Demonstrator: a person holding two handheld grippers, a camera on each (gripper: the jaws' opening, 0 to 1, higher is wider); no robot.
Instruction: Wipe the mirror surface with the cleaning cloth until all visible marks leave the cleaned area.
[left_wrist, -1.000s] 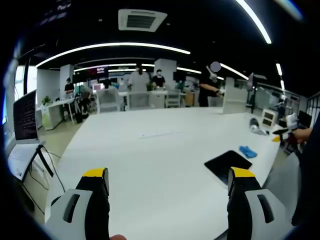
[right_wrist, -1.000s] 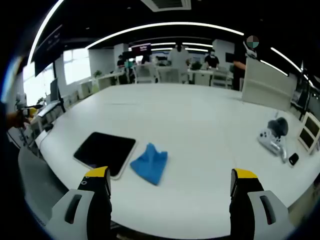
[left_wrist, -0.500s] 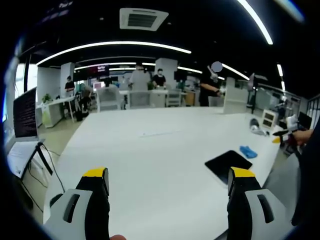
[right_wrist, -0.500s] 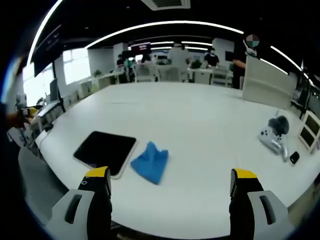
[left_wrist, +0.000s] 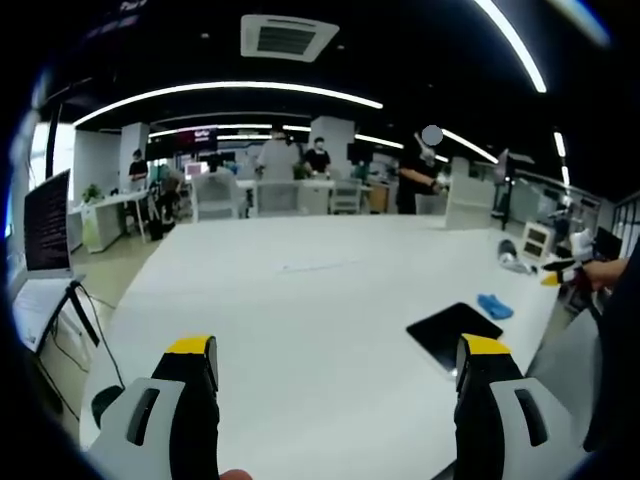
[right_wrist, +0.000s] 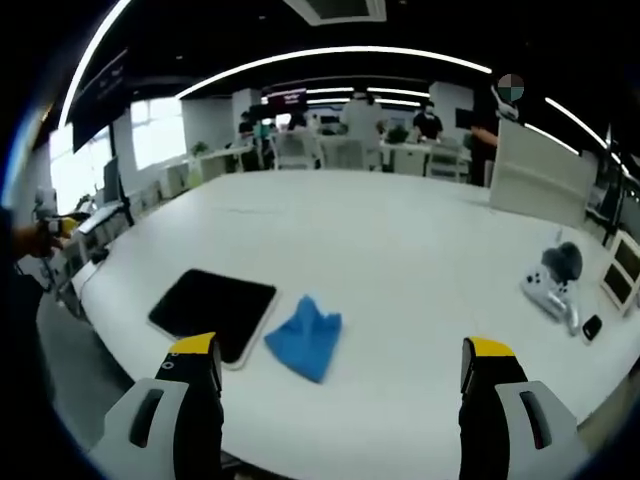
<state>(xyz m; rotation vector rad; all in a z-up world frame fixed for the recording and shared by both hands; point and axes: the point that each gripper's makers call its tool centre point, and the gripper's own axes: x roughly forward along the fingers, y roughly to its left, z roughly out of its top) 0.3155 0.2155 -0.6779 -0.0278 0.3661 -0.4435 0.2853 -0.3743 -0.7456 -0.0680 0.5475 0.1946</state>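
Lying near table edge (right_wrist: 120, 330): mirror (right_wrist: 213, 305), cloth (right_wrist: 303, 338).

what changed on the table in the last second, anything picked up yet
Nothing picked up. Only the cameras drifted slightly. The blue cloth still lies beside the dark mirror on the white table, and the left gripper and right gripper stay open and empty.

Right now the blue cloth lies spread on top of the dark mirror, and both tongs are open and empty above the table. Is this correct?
Not quite. The cloth is not on the mirror; it lies bunched on the table beside it, at the mirror's edge, as the right gripper view shows. The rest holds: the right tongs and the left tongs are open and empty.
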